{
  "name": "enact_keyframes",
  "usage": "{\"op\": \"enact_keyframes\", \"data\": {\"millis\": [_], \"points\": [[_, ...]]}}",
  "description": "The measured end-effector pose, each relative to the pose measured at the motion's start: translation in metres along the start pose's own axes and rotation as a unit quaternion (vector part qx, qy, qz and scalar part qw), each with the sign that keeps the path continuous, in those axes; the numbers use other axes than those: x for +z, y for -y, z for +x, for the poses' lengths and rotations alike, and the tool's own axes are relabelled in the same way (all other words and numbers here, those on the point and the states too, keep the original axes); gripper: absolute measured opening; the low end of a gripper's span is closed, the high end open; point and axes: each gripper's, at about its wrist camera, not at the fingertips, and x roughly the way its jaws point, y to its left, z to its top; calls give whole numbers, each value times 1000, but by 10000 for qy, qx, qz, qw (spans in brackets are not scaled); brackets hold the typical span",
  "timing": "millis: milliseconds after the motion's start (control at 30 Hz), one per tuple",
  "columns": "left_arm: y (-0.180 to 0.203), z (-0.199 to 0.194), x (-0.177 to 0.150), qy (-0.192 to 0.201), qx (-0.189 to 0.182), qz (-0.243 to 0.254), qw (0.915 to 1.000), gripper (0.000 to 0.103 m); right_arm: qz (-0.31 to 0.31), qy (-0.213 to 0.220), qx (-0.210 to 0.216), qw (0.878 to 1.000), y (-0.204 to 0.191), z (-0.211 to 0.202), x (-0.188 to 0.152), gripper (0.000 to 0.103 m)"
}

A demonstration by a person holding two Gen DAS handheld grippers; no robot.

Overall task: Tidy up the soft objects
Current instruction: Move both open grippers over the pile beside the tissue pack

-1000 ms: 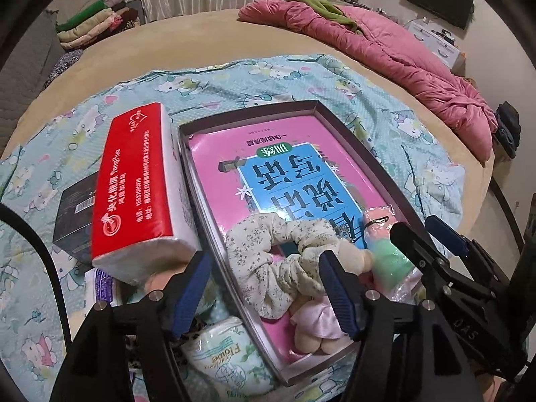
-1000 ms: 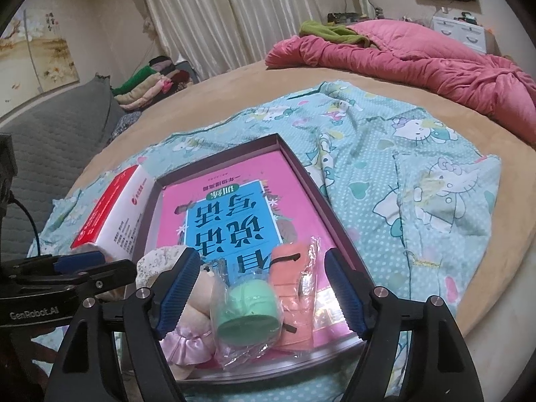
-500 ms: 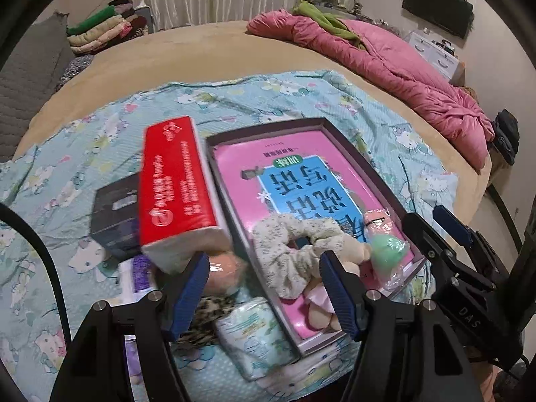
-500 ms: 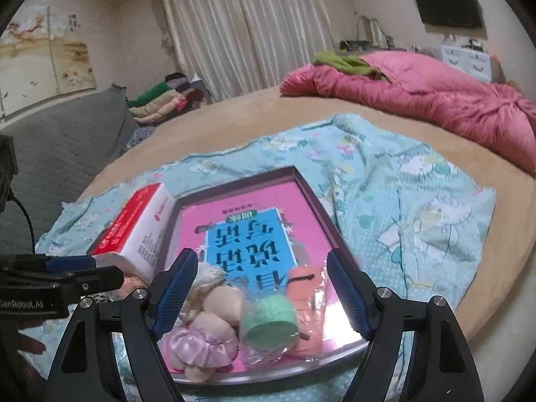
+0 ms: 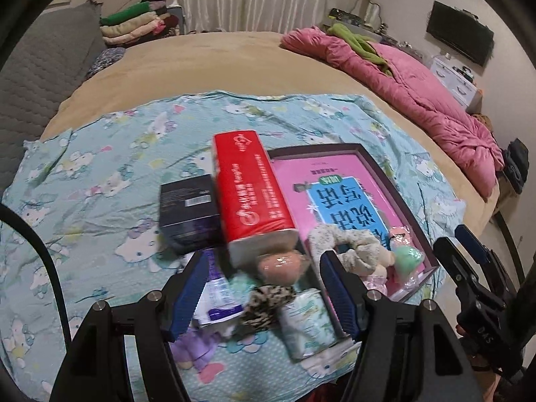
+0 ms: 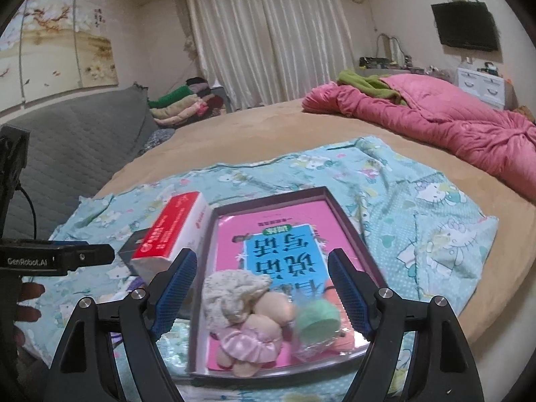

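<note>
Your left gripper (image 5: 263,289) and right gripper (image 6: 263,288) have pulled up and back from the tray (image 6: 348,222), both spread wide and empty; the scrunchie (image 6: 231,286), doll (image 6: 258,331) and green sponge (image 6: 316,318) lie inside it, more soft items outside awaiting sorting.

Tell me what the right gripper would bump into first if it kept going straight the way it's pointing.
Probably the soft toys at the near end of the tray: the small plush doll lies between the open right gripper fingers' line. Depth is hard to judge.
</note>
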Motion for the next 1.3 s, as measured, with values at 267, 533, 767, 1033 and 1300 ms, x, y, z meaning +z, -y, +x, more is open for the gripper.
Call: {"op": "enact_keyframes", "data": {"millis": [267, 533, 767, 1033, 1300], "points": [[-32, -15, -2, 55, 81, -281, 9996, 68, -248, 74, 84, 9996, -22, -9, 4, 82], [-59, -24, -6, 71, 136, -522, 9985, 68, -530, 94, 276, 9982, -47, -18, 6, 82], [-79, -31, -10, 109, 163, -692, 9974, 68, -722, 98, 442, 9964, -65, -23, 9, 82], [-104, -33, -17, 91, 223, -905, 9956, 68, -1016, -9, 580, 9931, -86, -22, 4, 82], [-120, -24, -29, -47, 281, -1029, 9943, 68, -1307, -200, 659, 9890, -102, -12, -7, 82]]}}
